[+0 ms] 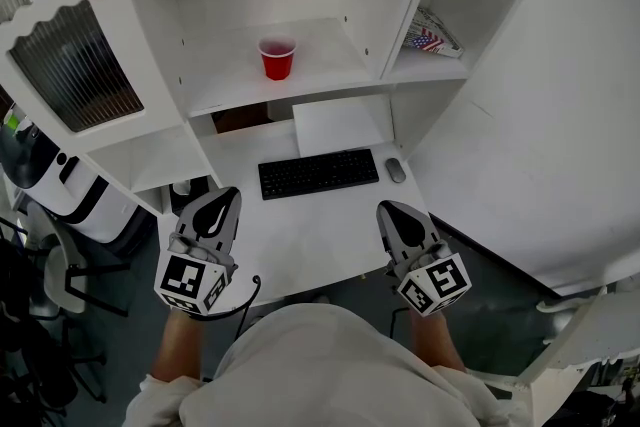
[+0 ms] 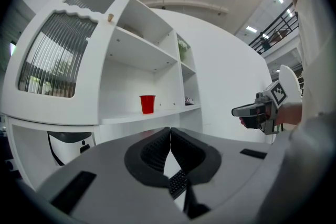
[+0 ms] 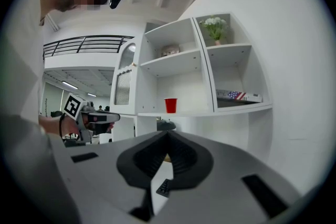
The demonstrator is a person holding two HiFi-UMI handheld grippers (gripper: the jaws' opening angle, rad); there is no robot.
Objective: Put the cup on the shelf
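A red cup (image 1: pixel 277 58) stands upright on the white shelf (image 1: pixel 250 85) above the desk; it also shows in the left gripper view as the cup (image 2: pixel 147 104) and in the right gripper view as the cup (image 3: pixel 170 105). My left gripper (image 1: pixel 222 198) hangs over the desk's front left, jaws shut with nothing between them (image 2: pixel 170 131). My right gripper (image 1: pixel 388 212) is held at the desk's front right, jaws also shut and empty (image 3: pixel 167 135). Both are well short of the cup.
A black keyboard (image 1: pixel 318 173) and a grey mouse (image 1: pixel 396 170) lie on the white desk (image 1: pixel 300 235), with a white sheet (image 1: pixel 338 125) behind them. A flag-printed item (image 1: pixel 432 37) lies in the right shelf bay. A ribbed-glass cabinet door (image 1: pixel 72 70) stands left.
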